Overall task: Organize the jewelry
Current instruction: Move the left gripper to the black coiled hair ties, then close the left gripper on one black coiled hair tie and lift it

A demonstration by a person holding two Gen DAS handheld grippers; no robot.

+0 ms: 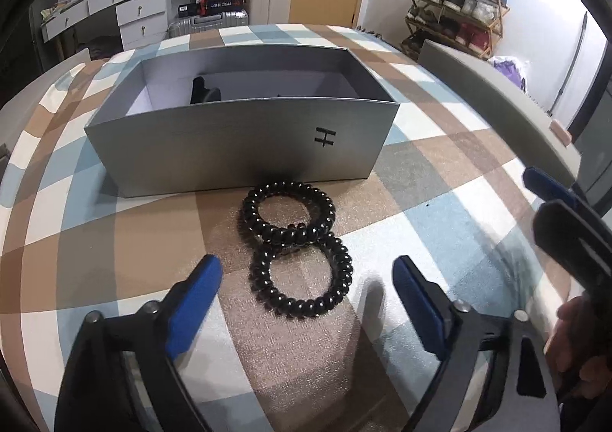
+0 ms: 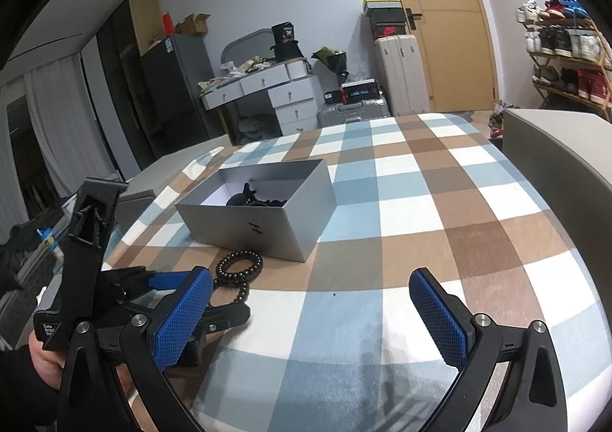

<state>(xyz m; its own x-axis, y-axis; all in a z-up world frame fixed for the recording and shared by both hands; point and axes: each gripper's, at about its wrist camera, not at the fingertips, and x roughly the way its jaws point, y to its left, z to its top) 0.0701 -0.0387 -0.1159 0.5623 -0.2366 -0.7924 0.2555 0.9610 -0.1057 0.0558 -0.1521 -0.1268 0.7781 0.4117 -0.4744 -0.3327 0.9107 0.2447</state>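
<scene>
Two black spiral hair ties lie touching on the checked tablecloth, the far one [image 1: 287,211] just in front of the grey box [image 1: 237,149], the near one [image 1: 302,281] between my left fingers. My left gripper [image 1: 306,279] is open and low over the near tie. The box is open and holds black items [image 1: 204,89]. In the right wrist view the ties [image 2: 239,267] lie left of centre, in front of the box [image 2: 267,225]. My right gripper [image 2: 311,302] is open and empty, held above the table right of the left gripper [image 2: 199,313].
The checked tablecloth [image 2: 420,202] covers the table. Grey chair backs stand at the right [image 1: 497,95] and left edges. A dresser [image 2: 267,87], suitcases [image 2: 397,68] and a shoe rack [image 2: 566,57] stand beyond the table.
</scene>
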